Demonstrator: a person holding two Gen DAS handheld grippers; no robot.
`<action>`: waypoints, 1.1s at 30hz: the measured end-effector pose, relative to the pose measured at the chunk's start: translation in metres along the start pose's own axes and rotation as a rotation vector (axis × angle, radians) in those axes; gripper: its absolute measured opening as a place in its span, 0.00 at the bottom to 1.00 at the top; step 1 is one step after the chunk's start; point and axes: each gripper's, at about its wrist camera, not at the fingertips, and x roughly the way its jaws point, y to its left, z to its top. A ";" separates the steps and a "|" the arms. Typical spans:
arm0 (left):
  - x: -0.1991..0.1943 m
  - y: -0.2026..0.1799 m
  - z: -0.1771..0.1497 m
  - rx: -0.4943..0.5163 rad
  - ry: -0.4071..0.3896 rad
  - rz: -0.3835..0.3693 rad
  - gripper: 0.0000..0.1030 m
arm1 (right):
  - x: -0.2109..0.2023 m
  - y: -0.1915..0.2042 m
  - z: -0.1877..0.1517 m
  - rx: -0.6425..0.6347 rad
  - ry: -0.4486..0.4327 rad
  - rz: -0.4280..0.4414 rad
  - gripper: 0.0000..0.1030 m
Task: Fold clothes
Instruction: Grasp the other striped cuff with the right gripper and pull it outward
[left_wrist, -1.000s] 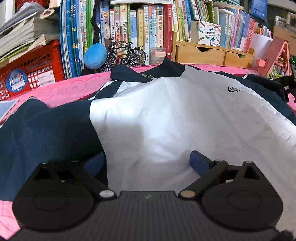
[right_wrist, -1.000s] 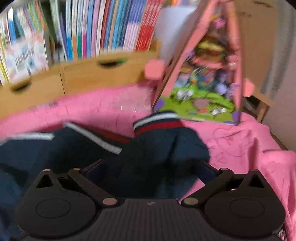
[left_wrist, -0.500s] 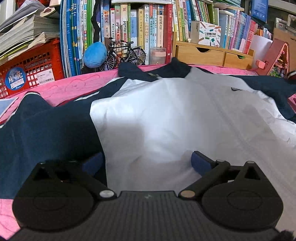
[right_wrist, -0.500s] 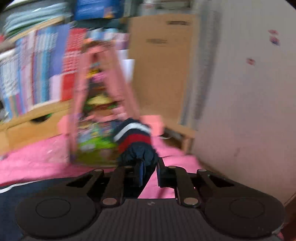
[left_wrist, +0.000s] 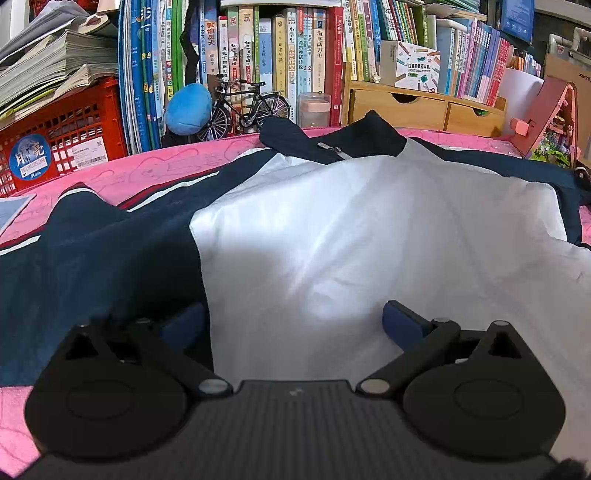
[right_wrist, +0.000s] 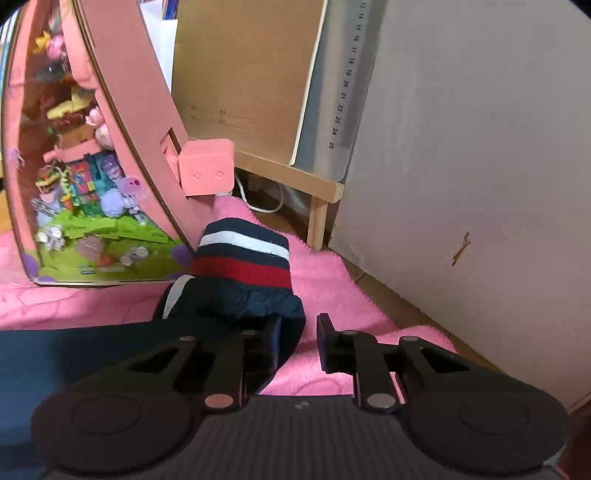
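A navy and white jacket (left_wrist: 351, 240) lies spread on the pink blanket (left_wrist: 155, 170), collar (left_wrist: 332, 136) at the far side and its left sleeve (left_wrist: 92, 251) stretched out to the left. My left gripper (left_wrist: 291, 319) stands wide open low over the hem, one finger by the navy part and one on the white panel. In the right wrist view the striped sleeve cuff (right_wrist: 243, 254) rests on the blanket (right_wrist: 332, 280) near its corner. My right gripper (right_wrist: 299, 332) is slightly open, the sleeve fabric lying against its left finger (right_wrist: 275, 332) and pink showing in the gap.
A red crate (left_wrist: 55, 147), rows of books, a blue plush ball (left_wrist: 188, 109), a toy bicycle (left_wrist: 243, 107) and wooden drawers (left_wrist: 417, 107) line the far edge. A pink dollhouse (right_wrist: 92, 147) stands by the cuff. A board (right_wrist: 240, 74) and the wall (right_wrist: 480, 147) lie to the right.
My right gripper swung right, pulling the sleeve out toward the blanket's corner, then its fingers parted and the cuff settled on the blanket. The left gripper stayed open over the hem.
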 end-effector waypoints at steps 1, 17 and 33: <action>0.000 0.000 0.000 0.000 0.000 0.000 1.00 | 0.002 0.001 0.001 0.000 0.002 -0.010 0.20; 0.001 0.002 0.000 0.003 0.001 -0.004 1.00 | -0.019 -0.032 0.053 -0.100 -0.077 0.167 0.91; 0.002 0.005 0.001 0.006 0.002 -0.010 1.00 | -0.019 -0.032 0.037 0.124 -0.130 0.247 0.25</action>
